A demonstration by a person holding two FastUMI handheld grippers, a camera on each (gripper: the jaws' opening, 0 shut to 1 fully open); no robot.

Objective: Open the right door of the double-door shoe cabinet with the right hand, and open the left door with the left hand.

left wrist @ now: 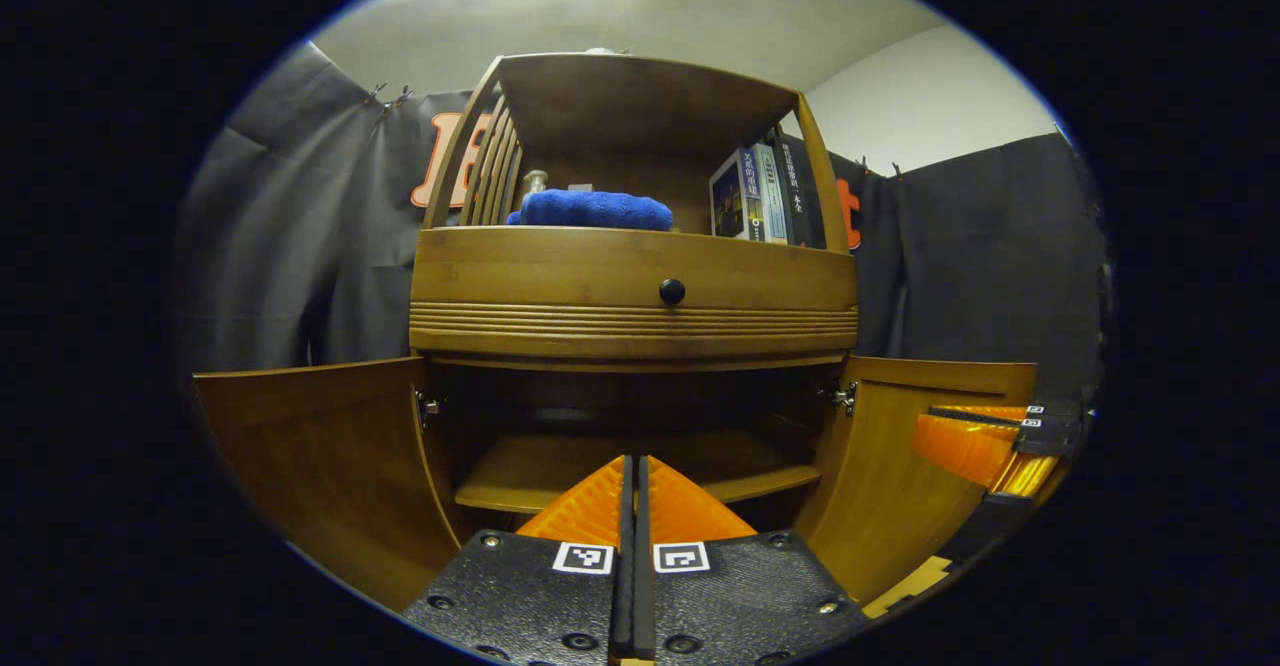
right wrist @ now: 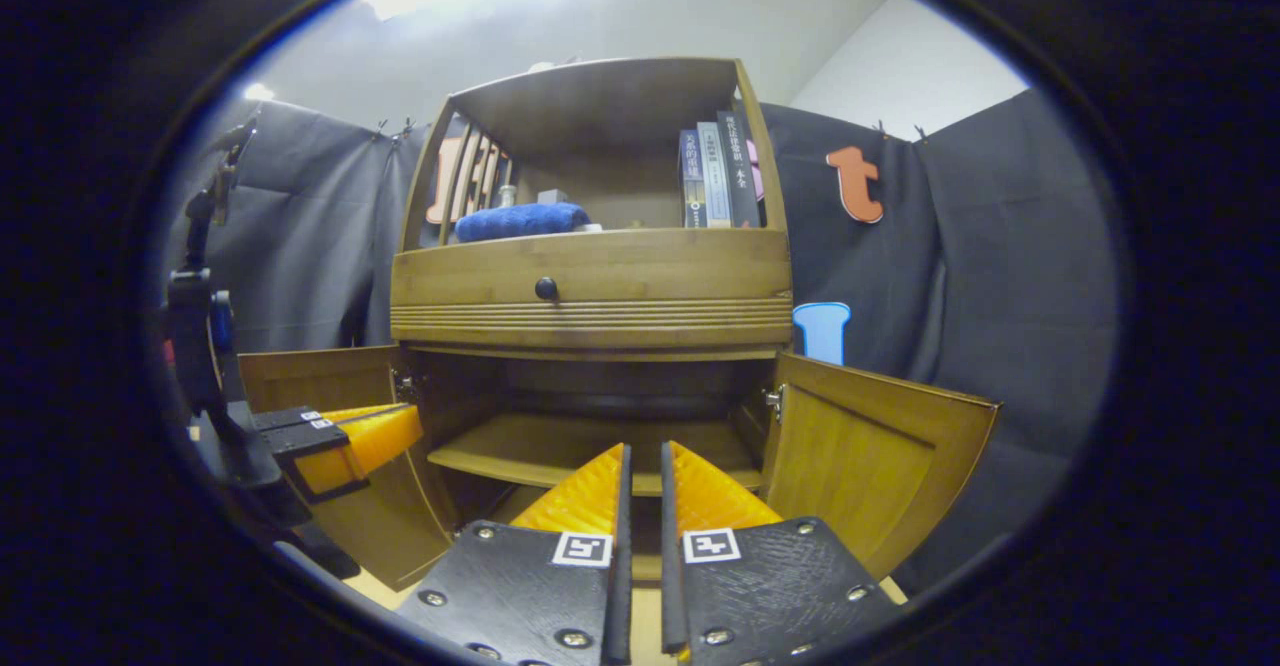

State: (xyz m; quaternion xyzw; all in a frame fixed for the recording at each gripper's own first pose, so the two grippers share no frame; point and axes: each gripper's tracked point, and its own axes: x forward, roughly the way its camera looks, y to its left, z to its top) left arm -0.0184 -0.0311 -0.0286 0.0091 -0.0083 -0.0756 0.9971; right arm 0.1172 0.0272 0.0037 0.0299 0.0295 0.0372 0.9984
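The wooden shoe cabinet (left wrist: pixel 560 271) stands straight ahead with both lower doors swung wide. Its left door (left wrist: pixel 330 446) hangs out to the left and its right door (left wrist: pixel 890 476) to the right, baring a dark inside with one shelf (left wrist: pixel 540 471). My left gripper (left wrist: pixel 634 458) is shut, empty, in front of the opening and touches no door. In the right gripper view, the left door (right wrist: pixel 300 371), right door (right wrist: pixel 870 446) and shelf (right wrist: pixel 520 451) appear again. My right gripper (right wrist: pixel 642 446) is all but closed, a thin slit between its orange fingers, holding nothing.
A drawer with a black knob (left wrist: pixel 672 291) sits above the doors. The open top shelf holds a blue towel (left wrist: pixel 595 210) and upright books (left wrist: pixel 760 194). The right gripper (left wrist: pixel 925 428) floats before the right door; the left gripper (right wrist: pixel 410 424) floats by the left door.
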